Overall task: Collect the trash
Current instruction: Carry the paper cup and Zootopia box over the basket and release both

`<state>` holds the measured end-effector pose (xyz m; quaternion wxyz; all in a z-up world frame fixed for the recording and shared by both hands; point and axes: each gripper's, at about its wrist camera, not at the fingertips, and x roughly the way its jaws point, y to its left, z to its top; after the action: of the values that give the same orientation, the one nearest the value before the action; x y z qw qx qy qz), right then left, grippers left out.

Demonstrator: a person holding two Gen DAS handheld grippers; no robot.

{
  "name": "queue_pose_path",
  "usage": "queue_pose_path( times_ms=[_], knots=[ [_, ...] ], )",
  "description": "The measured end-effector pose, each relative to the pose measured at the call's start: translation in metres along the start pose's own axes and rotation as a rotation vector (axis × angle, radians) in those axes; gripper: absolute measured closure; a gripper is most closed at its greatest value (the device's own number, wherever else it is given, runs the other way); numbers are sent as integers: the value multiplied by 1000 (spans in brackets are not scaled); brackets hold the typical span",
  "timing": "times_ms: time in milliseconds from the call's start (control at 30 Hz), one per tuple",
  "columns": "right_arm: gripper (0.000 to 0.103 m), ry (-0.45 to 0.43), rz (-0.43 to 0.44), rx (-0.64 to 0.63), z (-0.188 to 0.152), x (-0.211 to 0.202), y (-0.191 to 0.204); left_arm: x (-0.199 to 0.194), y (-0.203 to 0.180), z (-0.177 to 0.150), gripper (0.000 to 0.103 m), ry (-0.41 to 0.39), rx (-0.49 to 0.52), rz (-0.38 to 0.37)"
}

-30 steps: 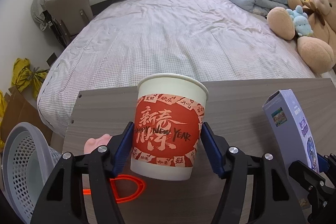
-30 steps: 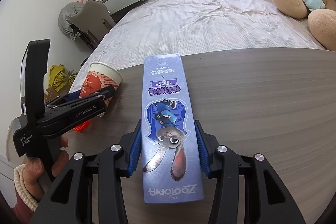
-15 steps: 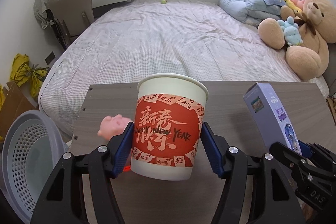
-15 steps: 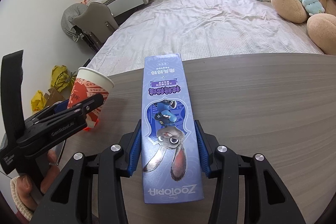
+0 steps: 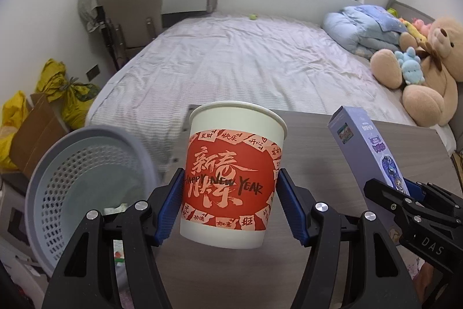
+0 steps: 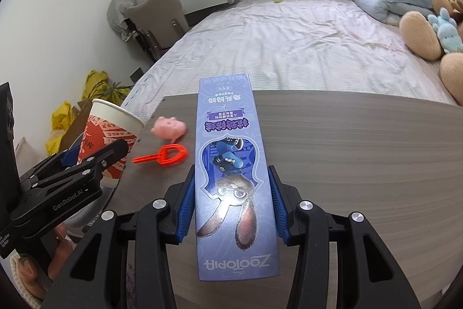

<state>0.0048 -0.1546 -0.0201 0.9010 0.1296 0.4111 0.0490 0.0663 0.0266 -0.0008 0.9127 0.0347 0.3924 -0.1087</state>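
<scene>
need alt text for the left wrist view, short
A black left gripper with blue jaws shut on a white paper cup with a red "Happy New Year" band, lifted above a grey wood-grain table. A grey perforated plastic basket sits lower left; a bed lies beyond.
</scene>
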Motion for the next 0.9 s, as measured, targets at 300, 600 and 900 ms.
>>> queue_pose_path(
  times_ms=[300, 600, 900],
  knots=[
    [58, 38, 77, -120, 4, 24, 75, -21, 77, -25, 41, 1, -121, 105],
    [58, 65, 166, -231, 10, 51, 147, -29, 139, -44, 41, 22, -201, 203],
    [58, 102, 214, -292, 16, 74, 192, -27, 175, -45, 41, 34, -254, 235]
  ],
)
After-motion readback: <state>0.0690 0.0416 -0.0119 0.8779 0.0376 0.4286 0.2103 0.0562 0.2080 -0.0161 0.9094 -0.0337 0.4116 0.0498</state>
